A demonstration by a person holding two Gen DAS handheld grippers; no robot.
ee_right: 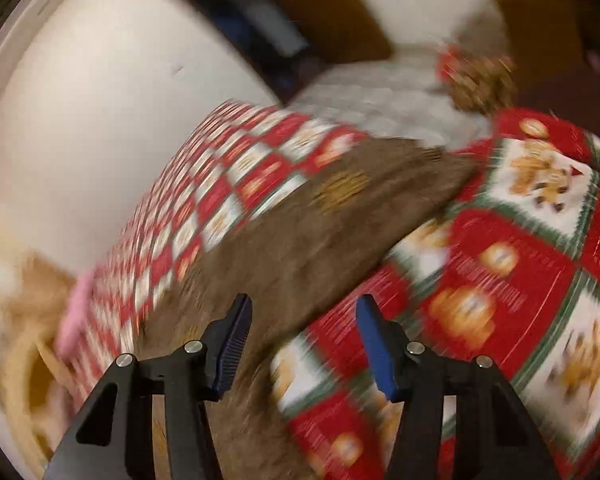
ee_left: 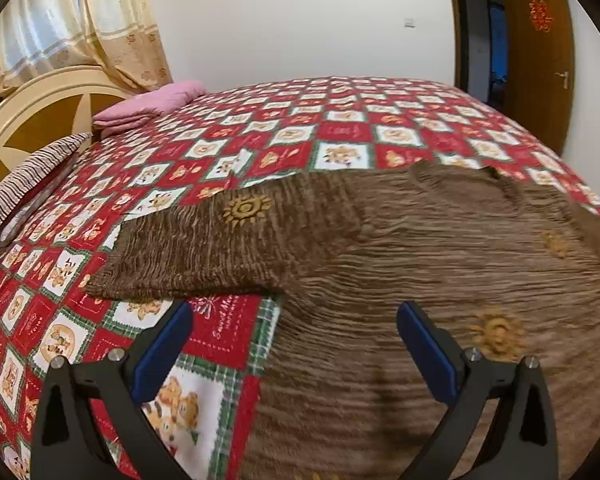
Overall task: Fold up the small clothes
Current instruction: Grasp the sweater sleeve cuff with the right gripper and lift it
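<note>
Garment: brown ribbed knit sweater with gold sun motifs [ee_left: 400, 240], spread flat on red-and-white checked bedspread [ee_left: 228, 148]
Left gripper [ee_left: 294, 344]: released, jaws wide, above sweater's edge below its sleeve
Right gripper [ee_right: 304, 344]: jaws apart, empty, sweater's edge just beyond; view blurred

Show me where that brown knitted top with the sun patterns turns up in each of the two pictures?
Left wrist view: the brown knitted top fills the centre and lower right, one sleeve stretched to the left, lying flat on the bed.
Right wrist view: it runs as a blurred diagonal band from lower left up to the centre.
Shared landmark: the red checked bedspread with bear squares beneath it.
</note>
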